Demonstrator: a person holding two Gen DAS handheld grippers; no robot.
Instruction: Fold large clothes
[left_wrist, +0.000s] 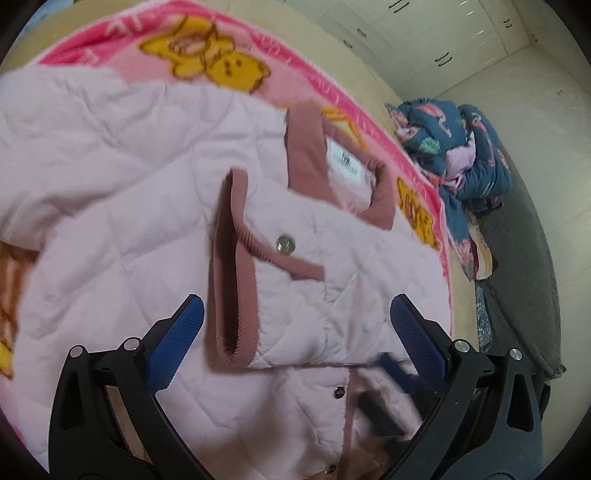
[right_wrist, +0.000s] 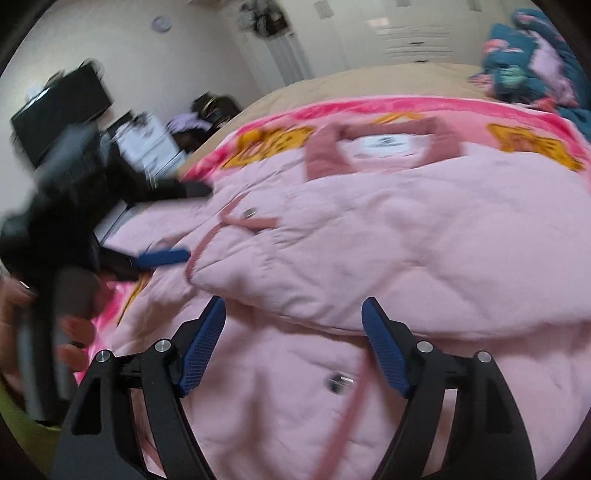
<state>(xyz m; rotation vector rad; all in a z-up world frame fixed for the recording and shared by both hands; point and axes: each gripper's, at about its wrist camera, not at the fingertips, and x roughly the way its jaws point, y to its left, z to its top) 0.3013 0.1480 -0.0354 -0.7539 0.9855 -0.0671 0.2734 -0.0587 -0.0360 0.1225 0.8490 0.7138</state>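
A pale pink quilted jacket (left_wrist: 129, 184) with dusty-rose corduroy trim lies spread on the bed. Its collar (left_wrist: 306, 155) with a white label points away from me. One sleeve is folded across the front, and its ribbed cuff (left_wrist: 232, 277) lies between the fingers of my left gripper (left_wrist: 297, 306), which is open just above the cloth. In the right wrist view my right gripper (right_wrist: 293, 306) hovers open over the jacket (right_wrist: 406, 240), at the edge of a folded layer, holding nothing. The left gripper's blue pad (right_wrist: 162, 256) shows blurred at the left, held by a hand (right_wrist: 74, 332).
Under the jacket lies a bright pink cartoon blanket (left_wrist: 207, 62) on a beige sheet. A heap of teal floral bedding (left_wrist: 461, 155) sits at the bed's far right. White wardrobes (left_wrist: 424, 33) stand behind. A black screen (right_wrist: 62, 114) hangs on the wall at left.
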